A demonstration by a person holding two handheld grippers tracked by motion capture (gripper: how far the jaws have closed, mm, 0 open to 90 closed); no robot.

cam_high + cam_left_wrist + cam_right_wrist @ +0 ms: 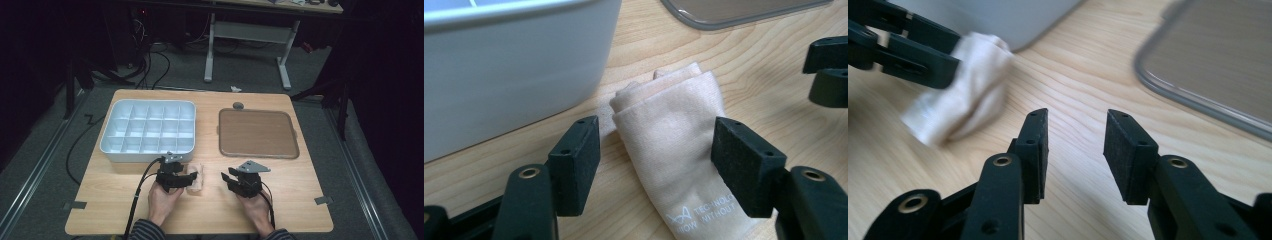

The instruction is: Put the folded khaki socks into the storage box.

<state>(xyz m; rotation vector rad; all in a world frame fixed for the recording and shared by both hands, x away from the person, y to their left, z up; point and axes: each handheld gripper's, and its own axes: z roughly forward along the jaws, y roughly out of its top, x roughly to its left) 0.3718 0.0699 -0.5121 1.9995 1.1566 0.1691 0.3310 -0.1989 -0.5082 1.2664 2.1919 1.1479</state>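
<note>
The folded cloth [674, 150] lies on the counter [300, 200] just beside the white compartment tray [149, 131] — straddled by the left gripper [656, 160], jaws spread and not pressing, seemingly for a pick-up. The right gripper [1075, 150] is held open and empty nearby.

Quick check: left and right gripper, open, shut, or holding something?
Left gripper: open, jaws astride the folded cloth, pads not pressing it.
Right gripper: open, nothing between its jaws.

The rolled cloth [674, 150] is pale beige with white lettering — the compartment box [148, 131] is white, the tray [257, 133] brown with a grey rim, the desk [295, 192] light wood-grain, both tools black.
</note>
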